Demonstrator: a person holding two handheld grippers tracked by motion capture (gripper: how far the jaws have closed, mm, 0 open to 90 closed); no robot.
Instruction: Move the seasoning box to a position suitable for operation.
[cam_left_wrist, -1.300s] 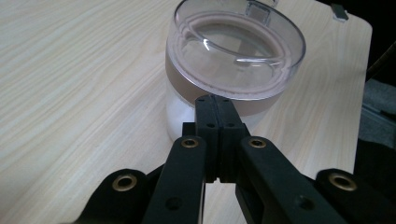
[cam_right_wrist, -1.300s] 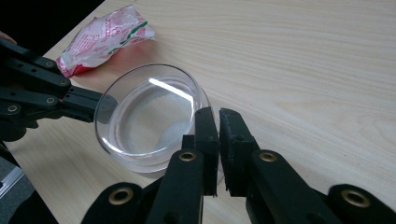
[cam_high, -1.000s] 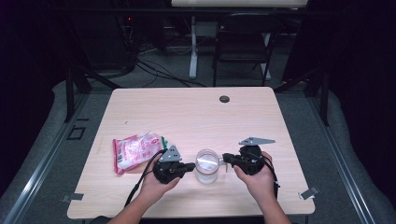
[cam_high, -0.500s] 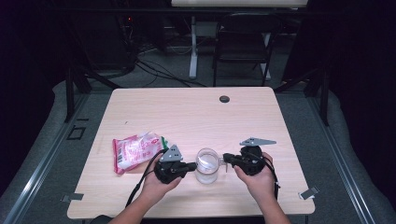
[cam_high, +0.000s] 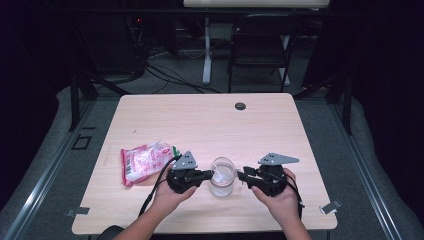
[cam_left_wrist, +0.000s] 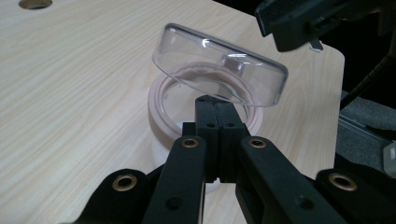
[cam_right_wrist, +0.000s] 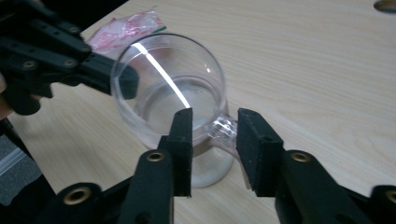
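- The clear lid (cam_left_wrist: 219, 67) is tilted over the mouth of the small jar (cam_high: 222, 181), which stands near the front edge of the table (cam_high: 210, 125) between your hands; the lid's near edge rests at the jar's pinkish rim (cam_left_wrist: 161, 100) and its far side is lifted.
- Your left gripper (cam_high: 206, 174) has its jaws pressed together at the lid's near edge. I judge it pinches the lid rim, though the left gripper view does not show the rim between the pads clearly. Keep that pinch steady, since it is what carries the lid.
- Your right gripper (cam_right_wrist: 214, 133) has its jaws part-open on either side of the lid's small clear knob (cam_right_wrist: 223, 130), with a gap at each pad, so it holds nothing.
- To do this step well, draw the right gripper straight back from the knob without brushing it, then lift the lid clear with the left hand, keeping it level enough not to drag on the rim.
- The jar is light and could tip or slide if the lid catches, so move slowly.
- Set the lid on bare wood, away from the pink packet (cam_high: 146, 161) lying at the left.
- Against the earlier high view, the right gripper's jaws have just been opening, with the knob between them; both hands, the jar and the packet sit much as they did.
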